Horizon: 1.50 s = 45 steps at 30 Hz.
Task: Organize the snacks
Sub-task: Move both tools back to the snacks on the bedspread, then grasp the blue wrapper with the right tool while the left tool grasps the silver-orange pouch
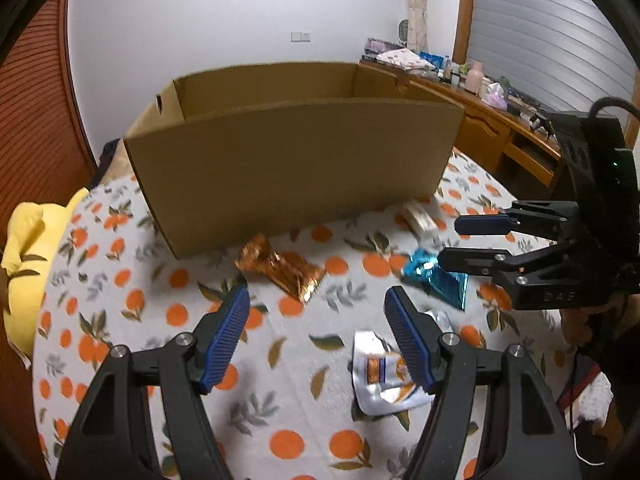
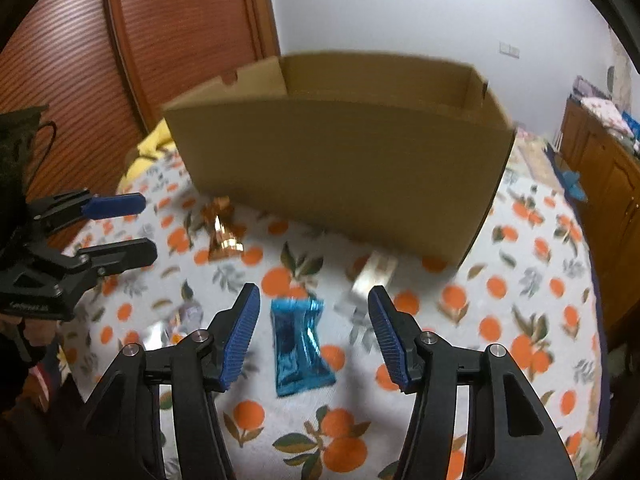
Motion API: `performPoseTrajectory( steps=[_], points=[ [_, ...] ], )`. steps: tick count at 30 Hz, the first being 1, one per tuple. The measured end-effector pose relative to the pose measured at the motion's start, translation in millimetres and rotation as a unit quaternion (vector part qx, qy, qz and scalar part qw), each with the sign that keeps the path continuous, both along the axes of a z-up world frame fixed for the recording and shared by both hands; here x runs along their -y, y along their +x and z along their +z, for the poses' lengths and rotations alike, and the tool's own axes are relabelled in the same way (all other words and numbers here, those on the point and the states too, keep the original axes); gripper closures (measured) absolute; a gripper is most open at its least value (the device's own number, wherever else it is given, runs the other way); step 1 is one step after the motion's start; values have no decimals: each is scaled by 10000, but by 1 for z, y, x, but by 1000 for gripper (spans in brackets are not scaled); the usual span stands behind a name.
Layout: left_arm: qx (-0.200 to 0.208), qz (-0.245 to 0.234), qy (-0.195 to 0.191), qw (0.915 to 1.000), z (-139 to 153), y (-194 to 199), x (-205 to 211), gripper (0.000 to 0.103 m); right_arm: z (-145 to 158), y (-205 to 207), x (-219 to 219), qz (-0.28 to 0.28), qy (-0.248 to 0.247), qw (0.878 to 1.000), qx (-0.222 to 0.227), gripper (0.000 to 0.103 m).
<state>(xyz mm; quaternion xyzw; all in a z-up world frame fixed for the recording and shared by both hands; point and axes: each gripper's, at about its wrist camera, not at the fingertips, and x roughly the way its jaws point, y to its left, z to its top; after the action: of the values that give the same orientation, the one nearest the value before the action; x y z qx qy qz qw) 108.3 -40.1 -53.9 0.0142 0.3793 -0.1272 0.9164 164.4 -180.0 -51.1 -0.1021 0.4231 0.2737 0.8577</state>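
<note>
An open cardboard box [image 1: 292, 160] [image 2: 340, 168] stands at the back of the orange-print cloth [image 1: 132, 264]. In front of it lie a gold foil snack [image 1: 280, 270] [image 2: 222, 236], a blue foil snack [image 1: 436, 280] [image 2: 300, 348], a pale wrapped snack [image 1: 420, 218] [image 2: 374, 276] and a silver-and-white packet [image 1: 380, 372] [image 2: 176, 324]. My left gripper [image 1: 316, 296] [image 2: 146, 224] hangs open just short of the gold snack, and its right finger overlaps the silver packet. My right gripper [image 2: 313, 292] [image 1: 450, 242] is open above the blue snack, which shows between its fingers untouched.
A yellow plush cushion [image 1: 28, 248] lies at the left edge of the cloth. A wooden desk [image 1: 480, 120] crowded with bottles and small items runs along the right wall. A reddish slatted door [image 2: 160, 40] stands behind the box. A hand [image 1: 580, 320] holds the right gripper.
</note>
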Motion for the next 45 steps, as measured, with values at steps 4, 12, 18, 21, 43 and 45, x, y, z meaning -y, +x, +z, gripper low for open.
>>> performPoseTrajectory(
  steps=[4, 12, 18, 21, 43, 45],
  points=[
    [-108, -39, -34, 9999, -10, -5, 3, 32, -12, -4, -1, 5, -51, 9999, -110, 47],
    [-273, -150, -138, 9994, -25, -13, 15, 32, -22, -9, -6, 114, -173, 9996, -213, 57],
    [-313, -192, -162, 9992, -28, -17, 26, 32, -32, -9, -5, 89, -331, 9991, -263, 82],
    [-356, -242, -134, 9990, -29, -17, 32, 32, -30, -14, 1, 45, -299, 9992, -247, 82],
    [-510, -438, 419, 9969, -47, -12, 64, 26, -32, -35, 18, -157, -220, 9996, -65, 82],
    [-448, -483, 419, 9970, -45, -15, 64, 36, -32, -35, 18, -156, -197, 9997, -76, 82]
  ],
)
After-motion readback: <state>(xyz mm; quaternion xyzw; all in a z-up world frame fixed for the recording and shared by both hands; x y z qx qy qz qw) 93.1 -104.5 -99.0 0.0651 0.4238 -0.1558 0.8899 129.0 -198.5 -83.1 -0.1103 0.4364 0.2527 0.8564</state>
